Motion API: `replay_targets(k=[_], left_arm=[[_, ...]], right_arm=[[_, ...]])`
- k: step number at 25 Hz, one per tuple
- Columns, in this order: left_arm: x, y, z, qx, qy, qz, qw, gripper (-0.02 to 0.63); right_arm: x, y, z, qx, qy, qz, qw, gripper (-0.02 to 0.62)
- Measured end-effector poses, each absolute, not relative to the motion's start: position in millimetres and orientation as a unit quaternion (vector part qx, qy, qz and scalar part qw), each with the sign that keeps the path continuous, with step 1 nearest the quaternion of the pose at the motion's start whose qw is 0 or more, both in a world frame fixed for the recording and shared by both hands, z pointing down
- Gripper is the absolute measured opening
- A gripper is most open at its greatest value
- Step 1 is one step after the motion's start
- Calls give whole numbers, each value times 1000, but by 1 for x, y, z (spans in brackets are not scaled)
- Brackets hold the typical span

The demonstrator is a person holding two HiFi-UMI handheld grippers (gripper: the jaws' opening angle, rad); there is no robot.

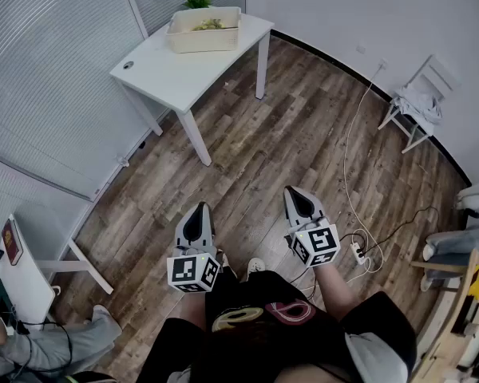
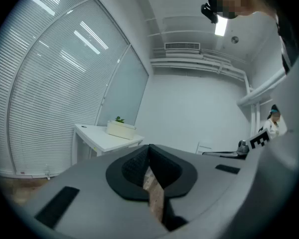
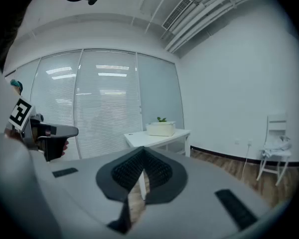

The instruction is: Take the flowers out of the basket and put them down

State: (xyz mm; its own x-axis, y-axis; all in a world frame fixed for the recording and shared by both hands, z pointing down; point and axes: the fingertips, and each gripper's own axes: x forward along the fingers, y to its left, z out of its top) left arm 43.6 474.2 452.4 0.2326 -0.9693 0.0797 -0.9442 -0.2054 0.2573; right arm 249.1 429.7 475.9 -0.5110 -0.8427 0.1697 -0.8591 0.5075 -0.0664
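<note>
Basket (image 1: 203,30) on table (image 1: 164,70), well beyond closed fingers (image 1: 198,223)

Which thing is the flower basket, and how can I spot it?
Look for the white table by the window blinds. The basket sits on its far end: a cream box-shaped tub, the only big thing on that table, with green leaves at its back edge.
</note>
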Motion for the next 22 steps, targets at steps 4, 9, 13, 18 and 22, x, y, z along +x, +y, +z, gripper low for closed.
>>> replay_targets(k=[4, 9, 13, 18, 22], left_arm=[[26, 479, 448, 775, -619, -54, 118, 17], [5, 477, 449, 780, -616, -39, 104, 17], [-20, 473, 450, 786, -610, -32, 96, 17], [-44, 456, 451, 799, -594, -31, 86, 17], [-56, 443, 454, 810, -579, -34, 87, 17]], right_arm=[[235, 435, 468, 496, -864, 40, 72, 8], [215, 433, 459, 506, -859, 21, 72, 8], [198, 425, 460, 521, -851, 30, 61, 9], [170, 419, 463, 530, -845, 20, 69, 11], [155, 416, 468, 539, -839, 19, 72, 11]])
